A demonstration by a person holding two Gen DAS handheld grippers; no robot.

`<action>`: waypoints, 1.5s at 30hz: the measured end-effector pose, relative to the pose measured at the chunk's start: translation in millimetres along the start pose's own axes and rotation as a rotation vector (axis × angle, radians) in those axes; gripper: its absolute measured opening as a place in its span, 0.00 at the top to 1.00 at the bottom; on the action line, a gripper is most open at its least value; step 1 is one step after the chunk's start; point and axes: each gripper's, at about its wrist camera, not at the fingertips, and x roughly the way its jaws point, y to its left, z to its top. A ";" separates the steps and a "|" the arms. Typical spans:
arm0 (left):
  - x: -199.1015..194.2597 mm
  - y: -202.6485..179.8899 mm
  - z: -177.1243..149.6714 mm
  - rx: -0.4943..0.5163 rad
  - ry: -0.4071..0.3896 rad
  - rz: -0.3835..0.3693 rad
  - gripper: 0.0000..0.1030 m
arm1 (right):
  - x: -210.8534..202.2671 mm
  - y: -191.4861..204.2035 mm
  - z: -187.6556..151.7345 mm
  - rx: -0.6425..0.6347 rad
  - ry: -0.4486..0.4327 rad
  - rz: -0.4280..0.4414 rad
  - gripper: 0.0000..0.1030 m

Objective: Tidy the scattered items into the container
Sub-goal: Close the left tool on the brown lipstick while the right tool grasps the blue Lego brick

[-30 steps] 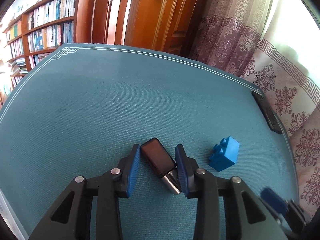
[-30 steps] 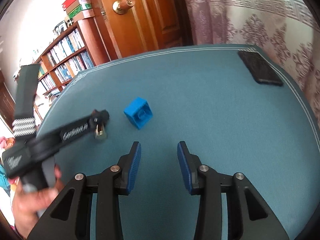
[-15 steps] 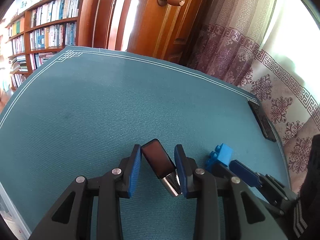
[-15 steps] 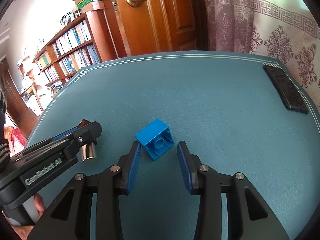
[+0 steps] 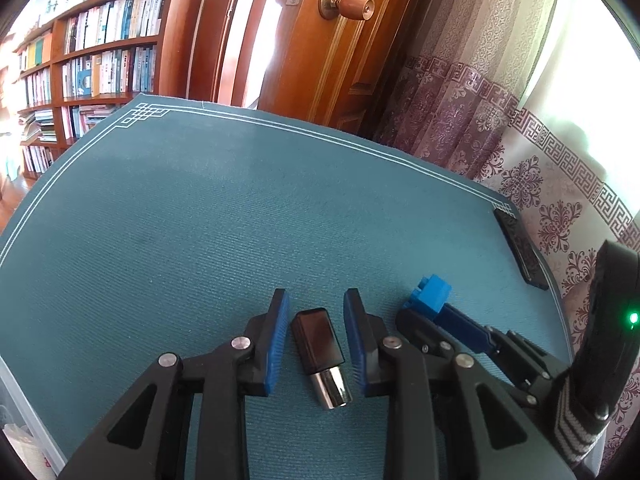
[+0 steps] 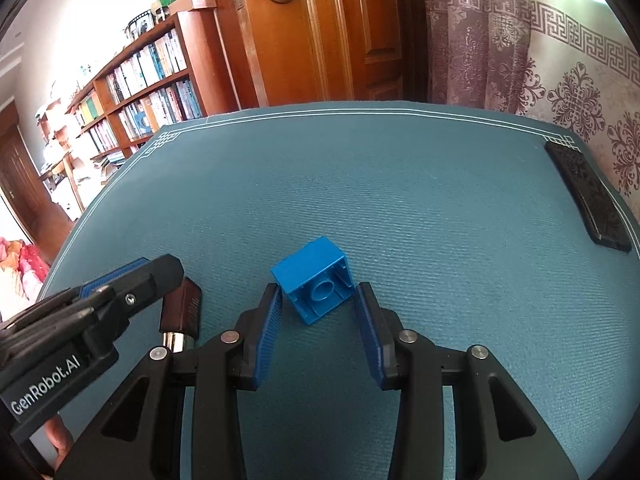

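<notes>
A dark brown lipstick tube with a silver end (image 5: 320, 354) lies on the teal mat between the blue pads of my left gripper (image 5: 316, 320), which is open with a gap on each side. A blue toy brick (image 6: 314, 280) lies on its side, hollow underside facing me, between the open fingers of my right gripper (image 6: 318, 308). In the left wrist view the brick (image 5: 432, 294) shows past the right gripper's fingers (image 5: 460, 322). In the right wrist view the left gripper's finger (image 6: 132, 280) covers part of the lipstick (image 6: 182, 312). No container is in view.
A black phone-like slab (image 6: 586, 198) lies at the mat's far right edge. Behind the table stand a wooden door (image 5: 320, 40), a bookshelf (image 5: 92, 64) and a patterned curtain (image 6: 520, 40). A translucent bin edge (image 5: 20, 440) shows at lower left.
Both grippers have moved forward. The lipstick now sits straight between the left fingers, and the blue brick has come between the right fingers. Both stay open.
</notes>
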 end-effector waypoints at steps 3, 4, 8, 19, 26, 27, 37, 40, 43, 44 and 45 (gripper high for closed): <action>3.2 2.1 0.2 -0.008 0.024 0.000 0.69 | 0.1 -0.5 -0.4 0.005 0.006 0.004 0.78; 3.8 2.6 0.0 -0.011 0.029 0.004 0.69 | -0.9 -1.3 -1.2 0.008 0.004 0.004 0.79; 6.5 4.3 -1.3 -0.020 0.057 0.014 0.66 | -8.3 -3.8 -6.3 0.018 -0.002 0.010 0.80; 4.3 4.6 -3.3 -0.001 0.076 0.009 0.24 | -9.5 -5.2 -6.7 0.006 -0.015 0.009 0.40; -0.8 14.9 1.3 -0.043 0.064 0.018 0.24 | 3.4 -0.5 6.7 -0.028 -0.008 0.037 0.40; -2.4 16.3 1.8 -0.049 0.058 0.018 0.24 | 5.7 -0.6 8.5 -0.028 -0.003 0.041 0.40; 0.0 10.3 0.7 -0.020 0.067 0.015 0.24 | -2.5 -9.8 2.5 -0.007 0.005 -0.031 0.63; 3.6 3.7 -1.1 0.007 0.073 0.022 0.24 | -12.9 -17.2 -4.8 0.015 -0.002 -0.050 0.63; 13.4 -3.2 -7.2 0.044 0.099 0.034 0.26 | -20.8 -21.4 -12.3 0.029 -0.006 -0.059 0.63; 17.9 -5.7 -9.9 0.059 0.107 0.048 0.30 | -23.1 -22.6 -14.7 0.031 -0.007 -0.061 0.63; 18.0 -9.2 -10.9 0.080 0.093 0.070 0.31 | -26.2 -22.8 -17.5 0.032 -0.009 -0.064 0.63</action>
